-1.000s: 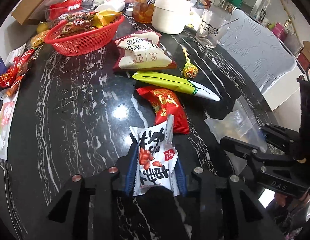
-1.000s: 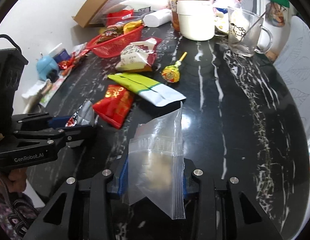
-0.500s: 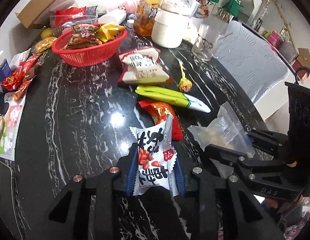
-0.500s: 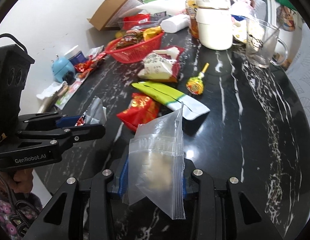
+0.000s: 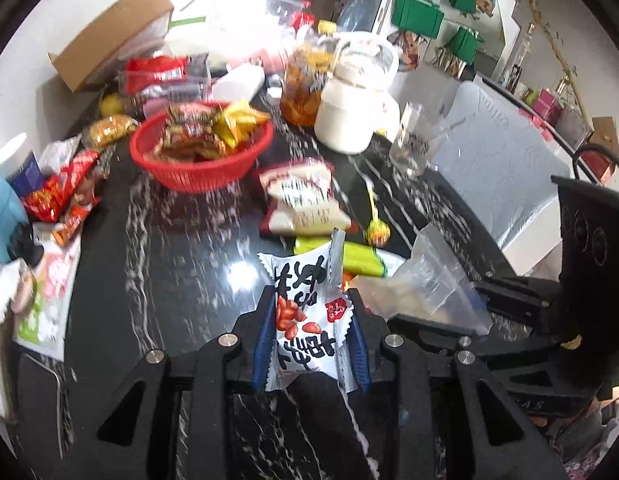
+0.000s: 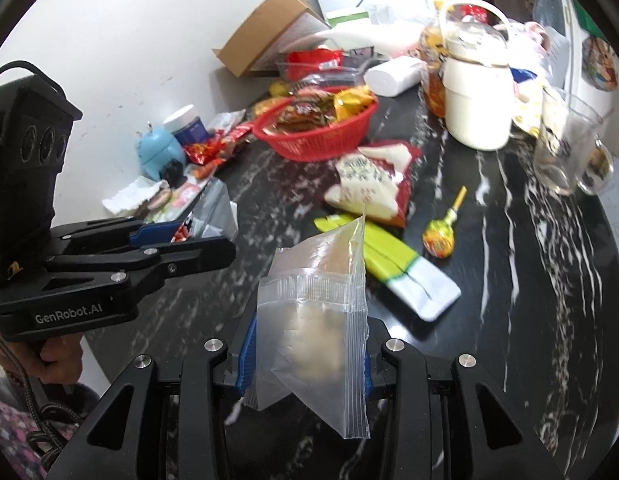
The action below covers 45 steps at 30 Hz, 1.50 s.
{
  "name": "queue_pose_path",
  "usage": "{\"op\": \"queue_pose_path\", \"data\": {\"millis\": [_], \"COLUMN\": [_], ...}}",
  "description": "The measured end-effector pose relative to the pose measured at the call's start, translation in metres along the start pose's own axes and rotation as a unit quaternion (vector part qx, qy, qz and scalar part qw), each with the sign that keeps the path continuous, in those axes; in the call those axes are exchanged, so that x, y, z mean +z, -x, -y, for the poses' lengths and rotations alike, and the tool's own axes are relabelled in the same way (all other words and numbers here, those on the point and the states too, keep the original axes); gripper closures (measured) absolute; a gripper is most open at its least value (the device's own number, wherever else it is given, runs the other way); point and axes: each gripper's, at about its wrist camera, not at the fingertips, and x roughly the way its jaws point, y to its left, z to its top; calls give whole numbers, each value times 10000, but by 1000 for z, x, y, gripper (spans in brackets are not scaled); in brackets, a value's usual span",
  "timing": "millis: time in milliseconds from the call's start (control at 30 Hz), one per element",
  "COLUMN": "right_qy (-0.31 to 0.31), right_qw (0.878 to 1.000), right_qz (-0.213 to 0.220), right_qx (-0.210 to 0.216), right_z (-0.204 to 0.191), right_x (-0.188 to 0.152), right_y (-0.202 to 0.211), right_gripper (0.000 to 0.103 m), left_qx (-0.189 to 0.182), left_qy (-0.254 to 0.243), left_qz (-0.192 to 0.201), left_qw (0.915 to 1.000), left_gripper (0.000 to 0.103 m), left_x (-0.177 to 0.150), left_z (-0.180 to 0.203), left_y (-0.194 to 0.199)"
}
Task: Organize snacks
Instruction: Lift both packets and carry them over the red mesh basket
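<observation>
Snacks lie scattered over a black marble table [image 6: 529, 280]. The left gripper [image 5: 309, 336] has its blue pads clamped on a white peanut packet [image 5: 309, 312], printed with black characters and red nuts; the packet stands upright between the fingers, lifted clear of the tabletop. The right gripper [image 6: 305, 356] is closed narrowly on a clear zip bag [image 6: 317, 312] with something pale and blurred inside, its sealed edge rising toward twelve o'clock in the right wrist view.

In the left wrist view the right gripper [image 5: 441, 312] enters from three o'clock, its bag just beside the peanut packet. In the right wrist view the left gripper [image 6: 181, 240] enters from nine o'clock, and a hand [image 6: 57, 360] grips its handle at about eight o'clock.

Toward twelve o'clock from the zip bag lies a green and white wrapper [image 6: 393, 268], and beyond it a white and red packet [image 6: 369, 184]. A lollipop [image 6: 439, 240] rests at about two o'clock from the bag, near the green wrapper but apart from it. A red basket [image 6: 317, 140] filled with wrapped snacks sits farther off at twelve o'clock, with more red sachets [image 6: 213, 148] at its nine o'clock side. A cream pot [image 6: 477, 104] and a glass mug [image 6: 565, 152] stand at one to two o'clock. A cardboard box [image 6: 265, 36] leans near the wall behind the basket.
</observation>
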Motion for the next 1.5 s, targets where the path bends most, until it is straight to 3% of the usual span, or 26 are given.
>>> {"op": "queue_pose_path", "data": {"millis": [400, 867, 1233, 1500], "right_qy": [293, 702, 853, 956], "right_qw": [9987, 9929, 9906, 9890], "right_qz": [421, 964, 1071, 1125], "right_qx": [78, -1, -69, 3], "right_z": [-13, -18, -9, -3], "right_x": [49, 135, 199, 234], "right_y": [9, 18, -13, -44], "right_gripper": [65, 65, 65, 65], "left_qx": [36, 170, 295, 508], "left_qy": [-9, 30, 213, 426], "left_qz": [731, 1493, 1720, 1620], "left_qw": [9973, 9886, 9844, 9846], "left_gripper": [70, 70, 70, 70], "left_x": [48, 115, 162, 181], "left_z": [-14, -41, -69, -95], "left_y": [24, 42, 26, -2]}}
